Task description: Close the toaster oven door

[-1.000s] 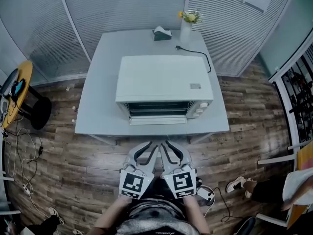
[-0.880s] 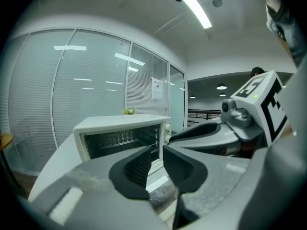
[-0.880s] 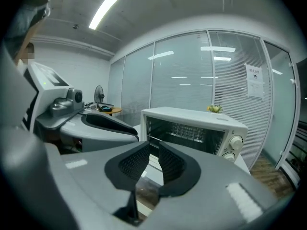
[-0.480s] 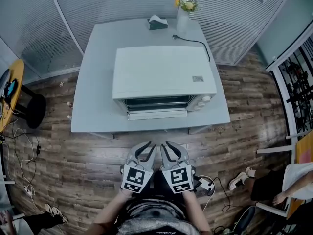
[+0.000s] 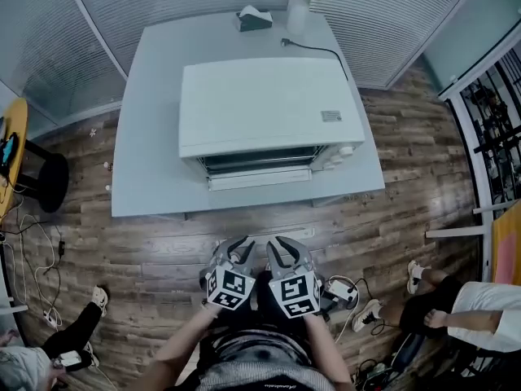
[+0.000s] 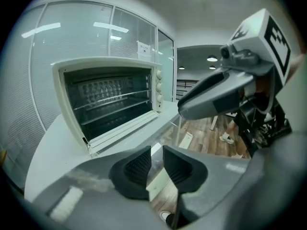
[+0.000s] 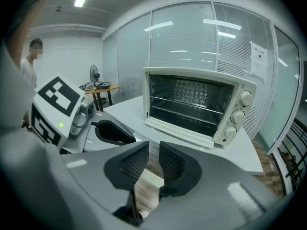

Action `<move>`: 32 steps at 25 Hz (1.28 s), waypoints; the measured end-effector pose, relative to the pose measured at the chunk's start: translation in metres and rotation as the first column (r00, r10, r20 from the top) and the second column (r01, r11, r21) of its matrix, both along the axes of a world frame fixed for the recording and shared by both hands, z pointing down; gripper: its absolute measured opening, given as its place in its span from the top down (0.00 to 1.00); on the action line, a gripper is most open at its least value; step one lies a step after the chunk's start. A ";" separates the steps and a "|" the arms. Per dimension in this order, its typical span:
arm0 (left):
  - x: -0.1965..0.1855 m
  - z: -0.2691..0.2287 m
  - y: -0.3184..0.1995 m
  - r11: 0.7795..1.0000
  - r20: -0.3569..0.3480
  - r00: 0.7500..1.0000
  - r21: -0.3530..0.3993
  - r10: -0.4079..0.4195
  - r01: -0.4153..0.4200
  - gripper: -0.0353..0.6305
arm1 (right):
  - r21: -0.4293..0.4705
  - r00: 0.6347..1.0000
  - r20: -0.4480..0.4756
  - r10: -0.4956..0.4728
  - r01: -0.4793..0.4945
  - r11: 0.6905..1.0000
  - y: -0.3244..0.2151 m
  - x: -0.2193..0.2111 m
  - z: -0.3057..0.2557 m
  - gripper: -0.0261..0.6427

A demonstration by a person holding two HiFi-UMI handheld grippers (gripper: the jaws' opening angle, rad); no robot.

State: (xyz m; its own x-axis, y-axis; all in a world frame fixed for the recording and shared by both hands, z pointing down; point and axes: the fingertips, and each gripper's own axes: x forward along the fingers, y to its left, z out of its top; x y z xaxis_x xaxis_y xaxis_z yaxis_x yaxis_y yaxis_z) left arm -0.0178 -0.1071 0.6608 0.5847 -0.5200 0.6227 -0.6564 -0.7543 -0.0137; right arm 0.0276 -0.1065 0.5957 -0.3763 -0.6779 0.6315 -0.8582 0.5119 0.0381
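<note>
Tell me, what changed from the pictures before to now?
Both grippers sank lower: the left gripper and right gripper look smaller in the head view. The right gripper's jaws have just been opening, nothing between them. Nothing was grabbed or let go. The toaster oven stayed on the table, its door still open; the left jaws stayed slightly apart and empty.

I'm seeing a vase of yellow flowers [image 5: 297, 13] and a tissue box [image 5: 254, 19] sitting at top centre, on the far edge of the table [image 5: 146, 153].
</note>
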 end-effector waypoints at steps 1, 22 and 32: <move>-0.001 0.008 0.002 1.000 0.021 1.000 -0.006 0.012 -0.012 0.83 | -0.008 1.000 -0.001 0.003 -0.003 1.000 0.002 0.000 0.002 0.86; -0.006 0.127 0.013 0.904 0.622 0.746 0.137 0.239 -0.404 0.67 | -0.052 0.989 -0.027 0.146 -0.147 0.988 0.021 0.041 0.016 0.86; -0.007 0.118 0.015 0.911 0.600 0.759 0.116 0.253 -0.395 0.69 | -0.065 0.991 -0.047 0.124 -0.127 0.990 0.025 0.043 0.018 0.84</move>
State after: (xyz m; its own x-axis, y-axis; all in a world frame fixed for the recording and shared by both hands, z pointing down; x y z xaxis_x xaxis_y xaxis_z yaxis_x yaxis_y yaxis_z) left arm -0.0247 -0.0917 0.7791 0.3269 -0.5283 0.7836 -0.1933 -0.8490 -0.4917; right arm 0.0709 -0.0818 0.6132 -0.2631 -0.6730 0.6912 -0.9141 0.4030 0.0444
